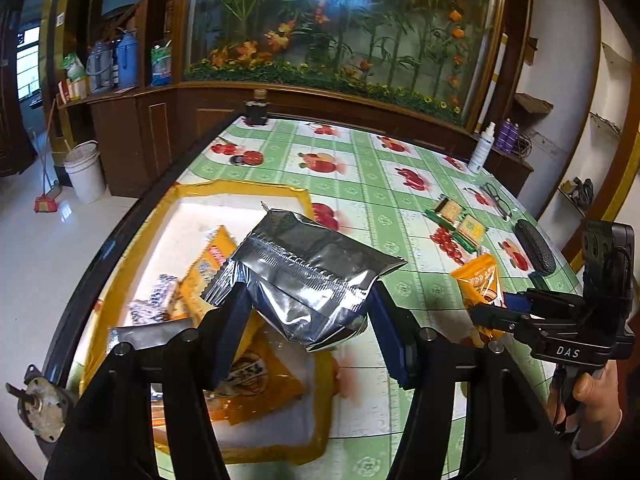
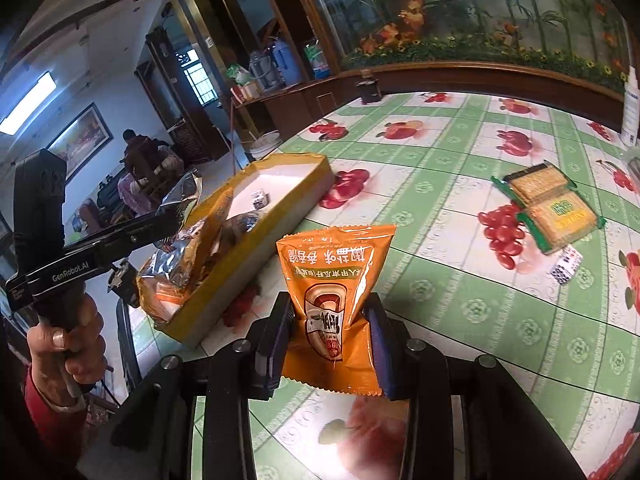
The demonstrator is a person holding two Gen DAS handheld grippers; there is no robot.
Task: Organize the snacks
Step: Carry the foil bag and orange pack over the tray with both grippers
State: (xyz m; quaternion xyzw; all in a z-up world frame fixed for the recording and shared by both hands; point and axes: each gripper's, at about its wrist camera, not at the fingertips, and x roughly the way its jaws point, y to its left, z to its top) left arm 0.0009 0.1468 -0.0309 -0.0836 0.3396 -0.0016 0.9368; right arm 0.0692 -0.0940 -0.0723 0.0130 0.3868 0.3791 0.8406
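Observation:
My left gripper point(image 1: 306, 312) is shut on a silver foil snack bag point(image 1: 308, 276), held above the yellow-rimmed tray point(image 1: 240, 190) that holds several snack packets. My right gripper point(image 2: 330, 328) is shut on an orange snack packet point(image 2: 334, 280), raised over the table just right of the tray point(image 2: 296, 196). In the left wrist view the right gripper point(image 1: 486, 310) with the orange packet point(image 1: 478, 278) shows at the right edge. The left gripper point(image 2: 176, 216) with the foil bag point(image 2: 182, 192) appears at the left in the right wrist view, above the tray's near end.
Two green-edged cracker packs point(image 2: 548, 208) and a small blue-and-white candy point(image 2: 566, 266) lie on the fruit-print tablecloth point(image 2: 460, 168). Glasses point(image 1: 496, 200) and a dark case point(image 1: 534, 246) lie at the right. A dark jar point(image 1: 256, 110) and a white spray bottle point(image 1: 482, 148) stand at the far edge.

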